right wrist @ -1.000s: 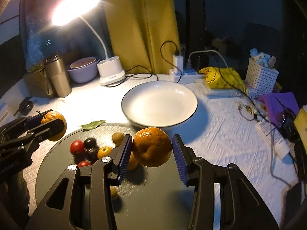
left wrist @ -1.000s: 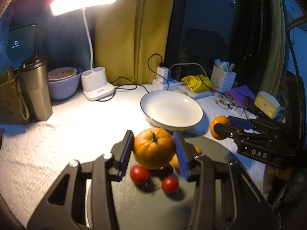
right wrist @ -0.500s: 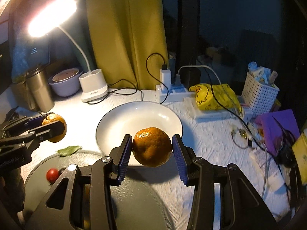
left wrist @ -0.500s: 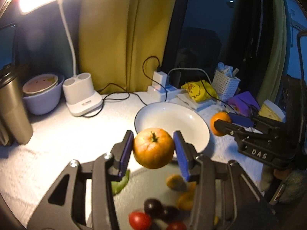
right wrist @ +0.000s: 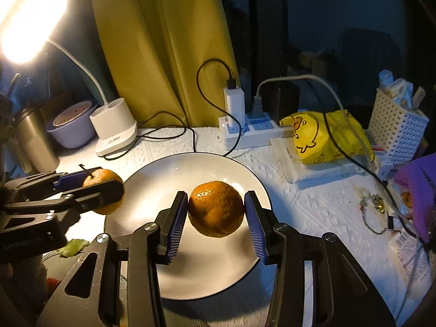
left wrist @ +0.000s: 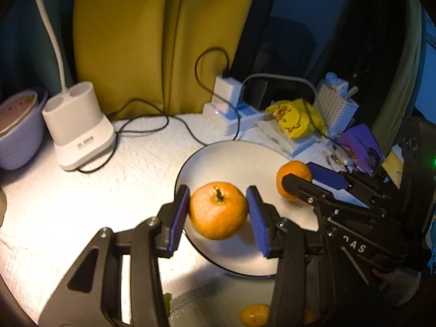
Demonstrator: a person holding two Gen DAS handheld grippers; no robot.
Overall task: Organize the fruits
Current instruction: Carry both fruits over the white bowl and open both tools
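My left gripper [left wrist: 218,214] is shut on an orange with a stem [left wrist: 218,214] and holds it above the left rim of the white plate [left wrist: 218,160]. My right gripper [right wrist: 216,212] is shut on a second orange [right wrist: 216,212] above the middle of the white plate [right wrist: 163,179]. In the left wrist view the right gripper [left wrist: 293,181] holds its orange [left wrist: 293,171] over the plate's right side. In the right wrist view the left gripper [right wrist: 106,188] with its orange [right wrist: 102,177] is at the plate's left rim.
A dark round tray [left wrist: 207,299] with a small orange fruit [left wrist: 254,314] lies near me. A lamp base [right wrist: 115,128], purple bowl [right wrist: 72,125], steel tumbler [right wrist: 35,139], power strip [right wrist: 245,130], yellow bag [right wrist: 327,136] and white basket [right wrist: 397,125] line the back. A leaf [right wrist: 72,246] lies at left.
Both grippers have moved forward from over the dark tray to over the white plate, each still holding its orange. The tray's fruits have dropped out of sight below.
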